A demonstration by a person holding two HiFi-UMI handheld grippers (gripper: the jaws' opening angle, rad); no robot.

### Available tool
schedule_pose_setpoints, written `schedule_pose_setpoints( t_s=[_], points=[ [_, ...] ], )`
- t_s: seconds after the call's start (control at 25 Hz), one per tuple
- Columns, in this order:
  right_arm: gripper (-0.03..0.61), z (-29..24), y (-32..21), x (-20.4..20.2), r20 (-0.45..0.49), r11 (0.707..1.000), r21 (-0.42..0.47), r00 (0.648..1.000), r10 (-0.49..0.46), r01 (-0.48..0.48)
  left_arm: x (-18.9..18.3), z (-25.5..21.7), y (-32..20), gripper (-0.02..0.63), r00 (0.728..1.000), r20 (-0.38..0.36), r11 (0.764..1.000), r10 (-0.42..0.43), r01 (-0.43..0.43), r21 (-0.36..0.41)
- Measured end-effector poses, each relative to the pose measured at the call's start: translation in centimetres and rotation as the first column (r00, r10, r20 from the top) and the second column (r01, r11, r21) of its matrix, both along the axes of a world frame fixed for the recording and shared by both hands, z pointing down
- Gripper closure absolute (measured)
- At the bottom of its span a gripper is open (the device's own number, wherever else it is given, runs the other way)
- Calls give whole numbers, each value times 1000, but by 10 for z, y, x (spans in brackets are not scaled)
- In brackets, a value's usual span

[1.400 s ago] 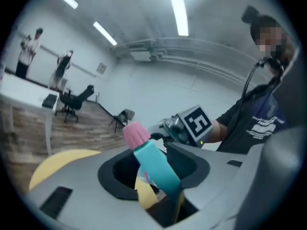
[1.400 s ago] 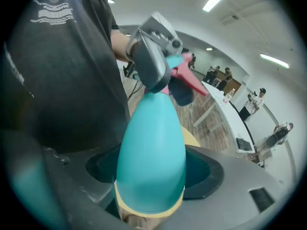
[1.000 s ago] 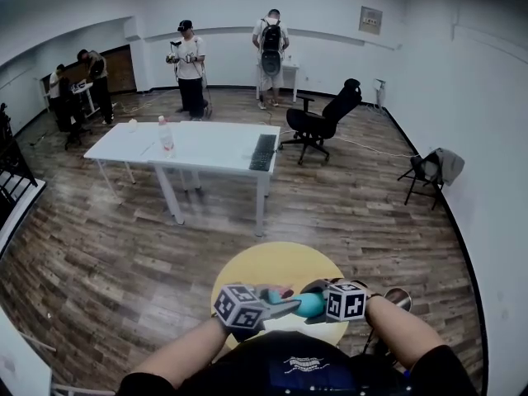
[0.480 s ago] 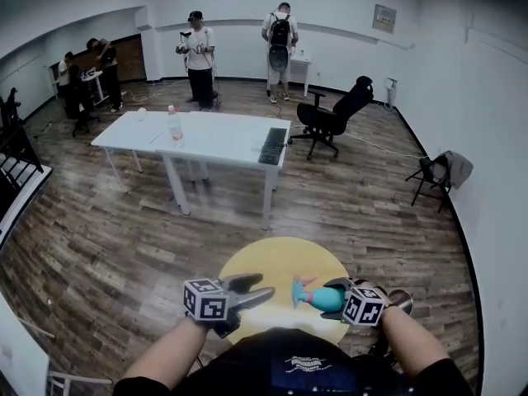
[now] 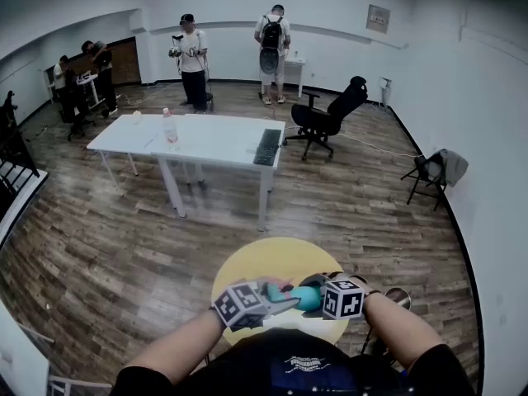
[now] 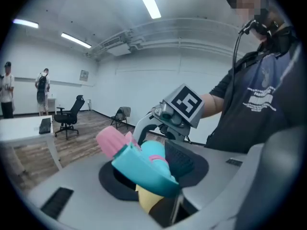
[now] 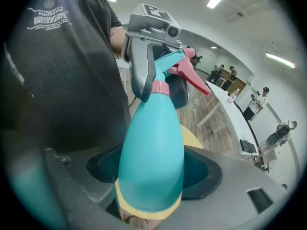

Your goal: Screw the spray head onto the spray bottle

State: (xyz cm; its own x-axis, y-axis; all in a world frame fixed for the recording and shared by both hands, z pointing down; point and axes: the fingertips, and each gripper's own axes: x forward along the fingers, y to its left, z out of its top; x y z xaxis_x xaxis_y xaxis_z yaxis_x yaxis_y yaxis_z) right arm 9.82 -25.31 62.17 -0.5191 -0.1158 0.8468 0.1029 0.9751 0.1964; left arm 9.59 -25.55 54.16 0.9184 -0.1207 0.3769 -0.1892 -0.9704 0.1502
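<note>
A teal spray bottle (image 7: 151,157) lies between the pads of my right gripper (image 7: 151,178), which is shut on its body. On the neck sits the teal spray head (image 6: 144,164), with a pink collar, a pink trigger (image 7: 193,79) and a pink nozzle (image 6: 111,143). My left gripper (image 6: 153,176) has just closed its jaws again, and its pads now press on the spray head. In the head view both grippers meet over the near edge of the round yellow table (image 5: 272,258), left gripper (image 5: 276,302) facing right gripper (image 5: 318,291), with the bottle (image 5: 307,299) between them.
A white table (image 5: 214,139) with a keyboard (image 5: 265,148) and a bottle (image 5: 169,130) stands across the wooden floor. Behind it are a black office chair (image 5: 326,118), a folding chair (image 5: 429,172) by the right wall, and several people at the back.
Half a second ago my left gripper stood apart to the left of the bottle with empty, wider jaws. It has come back to the right and closed on the spray head, as one second ago.
</note>
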Motion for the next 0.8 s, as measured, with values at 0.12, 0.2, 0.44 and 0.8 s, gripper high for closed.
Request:
schedule_pose_setpoints(
  t_s=[0.12,0.2,0.44,0.8],
  points=[
    [215,-6,0,-1,46,999,-34,999,24,-23,-4,-7,-5,420,992,-104,986,-72,55,-159],
    [215,-2,1,6,64,997,-50,996,63,-60,-22,-18,-13,335,964,-217,957,-153,90,-276],
    [213,31,6,56,37,977,-89,979,200,-196,-115,-18,-50,284,823,-356,838,-442,238,-492],
    [212,8,0,7,-64,998,48,997,31,-28,-6,-7,-2,423,989,-122,985,-81,60,-164]
  ],
)
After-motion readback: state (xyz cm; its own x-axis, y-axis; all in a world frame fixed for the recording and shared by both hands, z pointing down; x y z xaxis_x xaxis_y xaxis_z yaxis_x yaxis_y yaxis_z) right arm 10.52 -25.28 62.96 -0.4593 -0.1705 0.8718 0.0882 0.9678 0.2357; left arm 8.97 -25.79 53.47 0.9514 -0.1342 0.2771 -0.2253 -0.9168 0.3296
